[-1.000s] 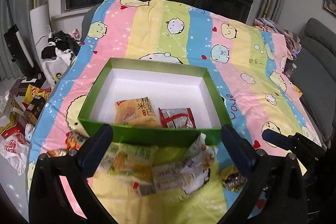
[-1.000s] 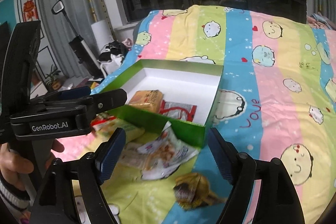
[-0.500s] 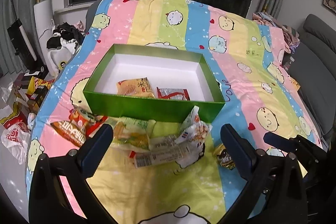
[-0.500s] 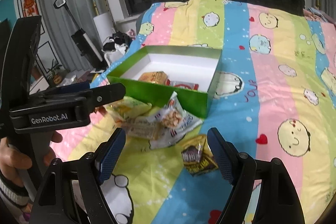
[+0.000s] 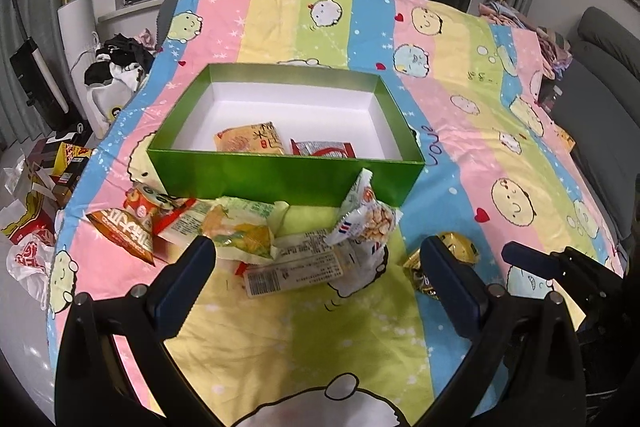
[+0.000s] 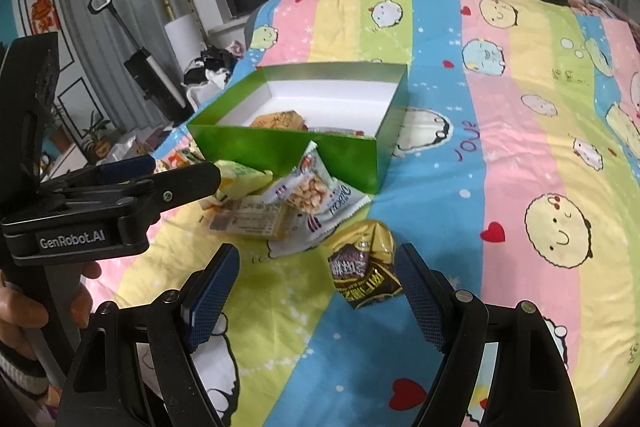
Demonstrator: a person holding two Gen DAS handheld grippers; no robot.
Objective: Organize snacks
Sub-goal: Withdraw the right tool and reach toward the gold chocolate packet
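Two packets (image 5: pixel 280 145) lie in the box (image 5: pixel 280 179); several snacks (image 5: pixel 304 251) wait ahead of both tongs, left (image 5: pixel 316 269) and right (image 6: pixel 318 281), wide open, empty.

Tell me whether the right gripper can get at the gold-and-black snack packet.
Probably yes: the right gripper is open, and the gold-and-black packet lies alone on the bedspread just ahead of its fingers, clear of the snack pile.

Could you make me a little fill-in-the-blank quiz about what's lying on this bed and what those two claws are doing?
1. The green box already holds ____ snack packets.
2. Both the left claw and the right claw are wide ____ and hold nothing.
3. The gold and brown packet lies ____ the box, on the bedspread.

Missing words: two; open; outside
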